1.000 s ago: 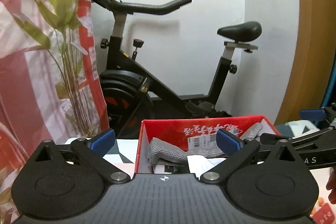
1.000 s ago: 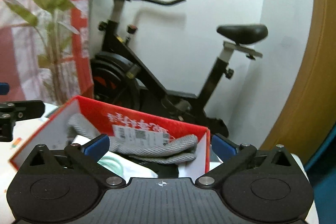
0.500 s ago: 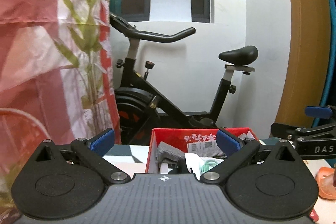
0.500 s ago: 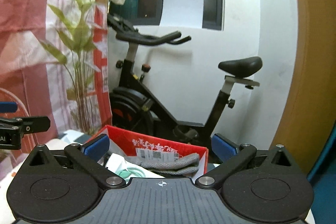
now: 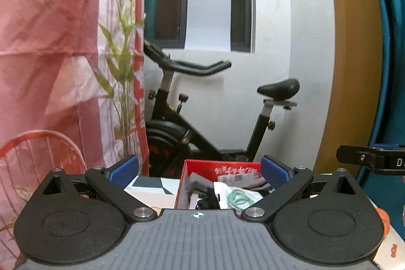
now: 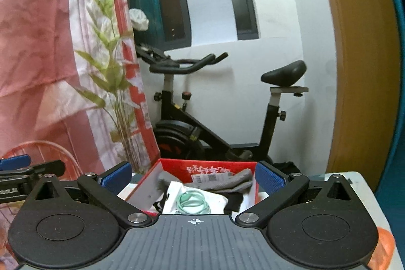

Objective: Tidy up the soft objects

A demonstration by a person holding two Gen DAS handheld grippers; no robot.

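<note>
Both cameras have tilted upward since a second ago, and the red box [image 5: 222, 170] now sits low in each view. Left gripper [image 5: 200, 172] and right gripper [image 6: 193, 175] hover before it, jaws spread wide and holding nothing. Inside the open box on the surface [image 6: 351, 181] lie a grey knitted cloth [image 6: 227, 184], a clear bag with a green coiled cable [image 6: 193, 203] and a dark item. An exercise bike [image 6: 227, 118] stands behind, beside a pink curtain [image 5: 50, 42].
</note>
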